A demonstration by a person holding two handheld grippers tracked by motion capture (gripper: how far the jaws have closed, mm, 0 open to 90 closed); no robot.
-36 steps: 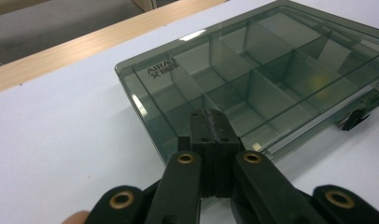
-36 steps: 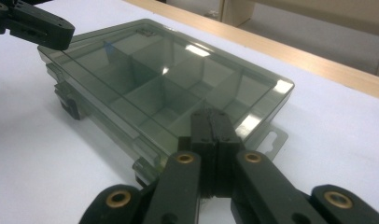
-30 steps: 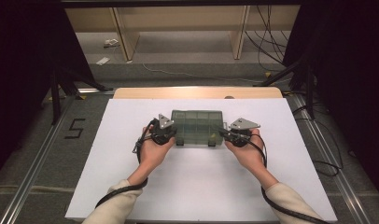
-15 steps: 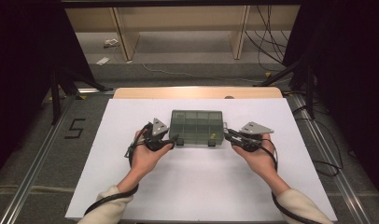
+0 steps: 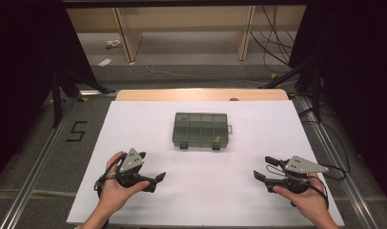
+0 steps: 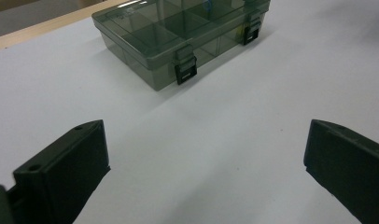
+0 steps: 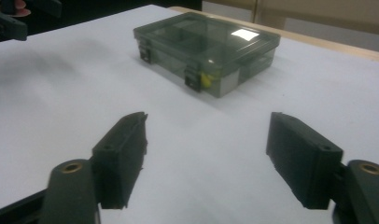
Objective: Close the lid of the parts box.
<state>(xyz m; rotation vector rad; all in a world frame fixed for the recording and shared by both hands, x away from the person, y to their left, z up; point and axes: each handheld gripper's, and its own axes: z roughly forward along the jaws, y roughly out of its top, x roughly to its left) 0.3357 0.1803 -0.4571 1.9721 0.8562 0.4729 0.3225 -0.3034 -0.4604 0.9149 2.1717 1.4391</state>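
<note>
A smoky see-through compartment box (image 5: 201, 130) lies lid-down-shut on the white table, with two black latches on its near side. It also lies ahead in the left gripper view (image 6: 178, 32) and the right gripper view (image 7: 206, 42). My left gripper (image 5: 152, 166) rests near the front left, well short of the box. Its jaws (image 6: 206, 149) have just been opening and stand wide with bare table between them. My right gripper (image 5: 264, 168) sits near the front right. Its jaws (image 7: 206, 135) have just been opening too, with nothing between them.
A white sheet (image 5: 196, 200) covers the table, with a wooden strip (image 5: 201, 94) along the far edge. A floor mark "5" (image 5: 77, 131) lies left, cables (image 5: 337, 167) trail right. Dark stands flank the table. The left gripper (image 7: 10, 18) shows far off in the right gripper view.
Both hands have drawn back from the box's two ends toward the near edge and apart. Both sets of jaws have gone from shut to open. The box stays in the middle.
</note>
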